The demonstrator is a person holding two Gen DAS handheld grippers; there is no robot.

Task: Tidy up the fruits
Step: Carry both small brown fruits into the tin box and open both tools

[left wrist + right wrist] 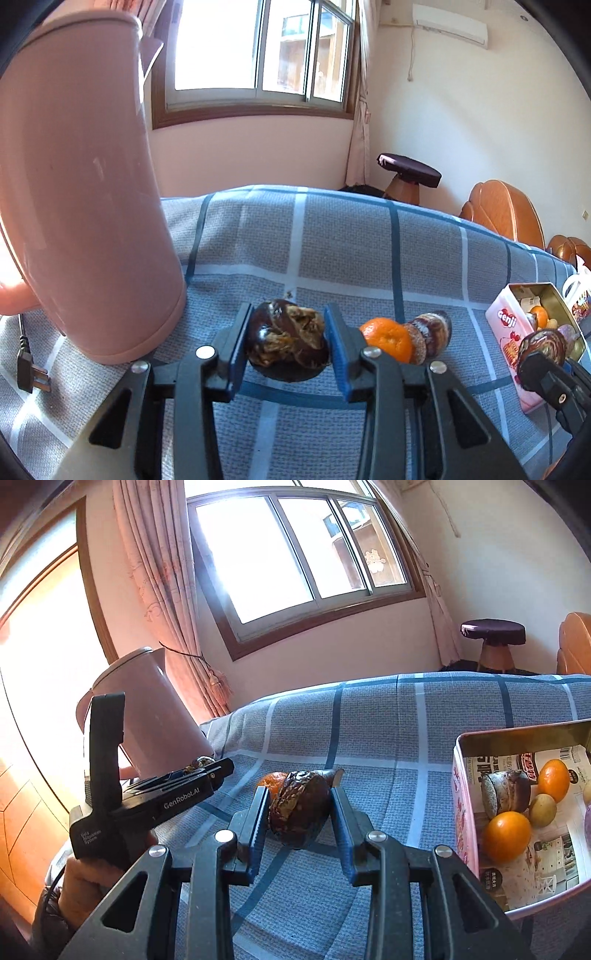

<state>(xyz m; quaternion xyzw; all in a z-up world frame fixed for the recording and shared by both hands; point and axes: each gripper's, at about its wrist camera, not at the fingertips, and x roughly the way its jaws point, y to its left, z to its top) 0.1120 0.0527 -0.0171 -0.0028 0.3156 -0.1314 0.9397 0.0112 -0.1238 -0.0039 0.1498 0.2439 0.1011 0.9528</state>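
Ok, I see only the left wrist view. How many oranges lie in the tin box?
Observer: Two oranges lie in the tin box, on printed paper.
Operator: Is the right tool above the box?
Observer: No. In its own view the right tool grips its dark fruit above the checked cloth; the box stands to its right.

Pink kettle [85, 192], blue-grey checked cloth [351, 236], orange tangerine [388, 339], dark brown mottled fruit [288, 338]
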